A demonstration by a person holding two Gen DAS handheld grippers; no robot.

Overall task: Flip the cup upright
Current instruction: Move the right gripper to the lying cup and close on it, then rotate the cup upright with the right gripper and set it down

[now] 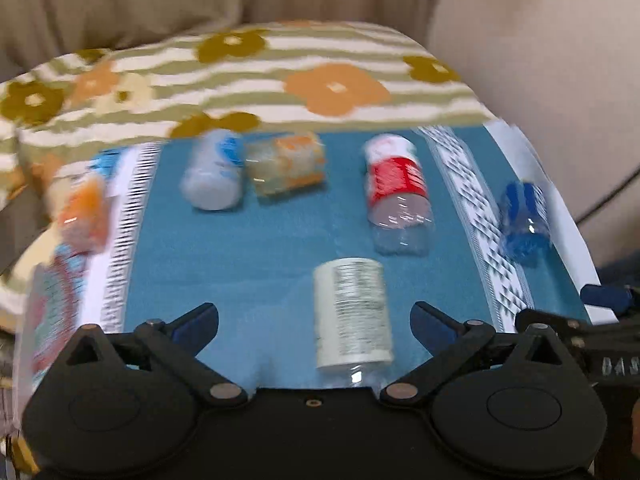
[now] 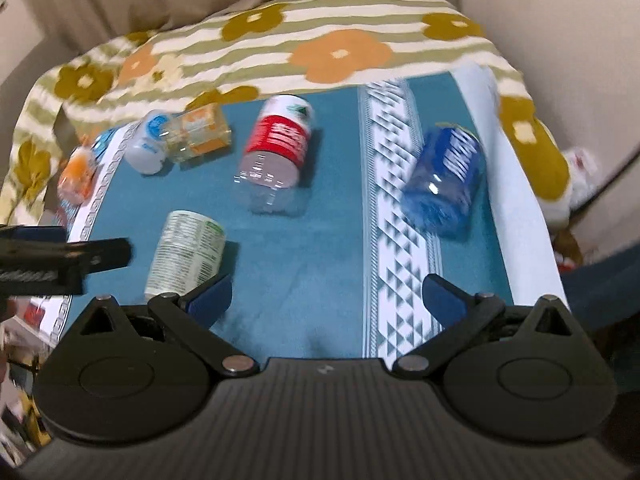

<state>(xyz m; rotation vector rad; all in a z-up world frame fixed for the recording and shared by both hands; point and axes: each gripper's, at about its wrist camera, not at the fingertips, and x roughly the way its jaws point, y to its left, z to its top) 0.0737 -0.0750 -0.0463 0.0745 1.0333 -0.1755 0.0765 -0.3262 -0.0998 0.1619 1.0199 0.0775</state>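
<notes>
Left tongs [image 1: 314,326] agape, white-labelled cup [image 1: 352,314] between

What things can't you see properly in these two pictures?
- Orange-labelled plastic cup at the mat's left edge: motion blur smears it in the left wrist view.
- White-labelled clear plastic cup: its near end is hidden behind the right gripper finger in the right wrist view.
- Label text on the blue plastic cup: too blurred to read.

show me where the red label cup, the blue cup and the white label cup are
red-label cup [image 2: 278,138], right wrist view, on its red label
blue cup [image 2: 448,178], right wrist view, mid-body, lying on its side
white-label cup [image 1: 354,312], left wrist view, on its printed label
</notes>
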